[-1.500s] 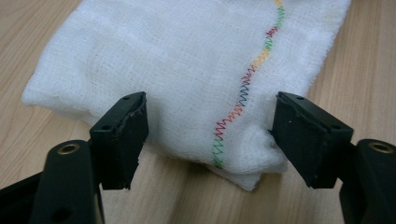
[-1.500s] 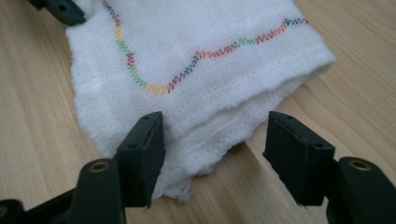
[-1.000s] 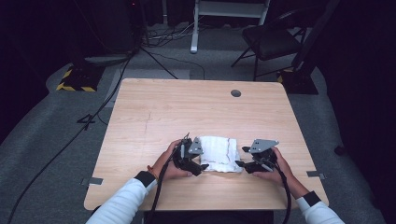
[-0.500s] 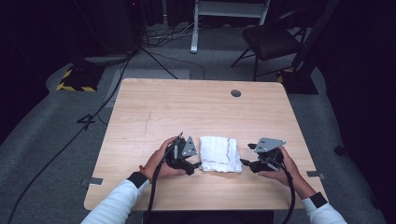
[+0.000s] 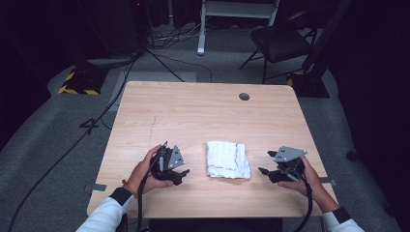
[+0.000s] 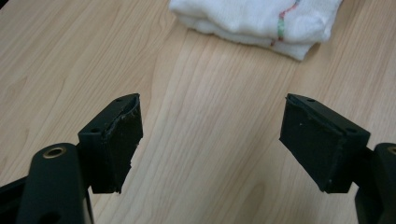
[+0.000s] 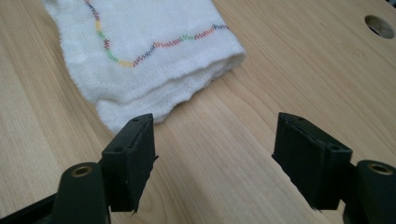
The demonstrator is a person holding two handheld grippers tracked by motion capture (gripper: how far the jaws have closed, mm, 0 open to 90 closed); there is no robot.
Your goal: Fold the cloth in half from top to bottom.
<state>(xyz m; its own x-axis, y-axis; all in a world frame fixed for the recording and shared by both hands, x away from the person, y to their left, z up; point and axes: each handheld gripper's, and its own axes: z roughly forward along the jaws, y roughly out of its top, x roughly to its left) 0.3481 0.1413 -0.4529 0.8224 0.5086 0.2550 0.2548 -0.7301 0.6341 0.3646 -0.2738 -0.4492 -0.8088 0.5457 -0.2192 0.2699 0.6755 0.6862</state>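
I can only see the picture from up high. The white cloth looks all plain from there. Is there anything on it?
Observer: Yes. The right gripper view shows a zigzag line of stitching in many colours running across the cloth.
Operator: Is it just one flat sheet?
Observer: No, it is folded. The left gripper view shows layers stacked at its near edge.
Operator: Is the left gripper holding some of it?
Observer: No. The left gripper is open, with only bare table between its fingers, and the cloth lies apart, beyond them.
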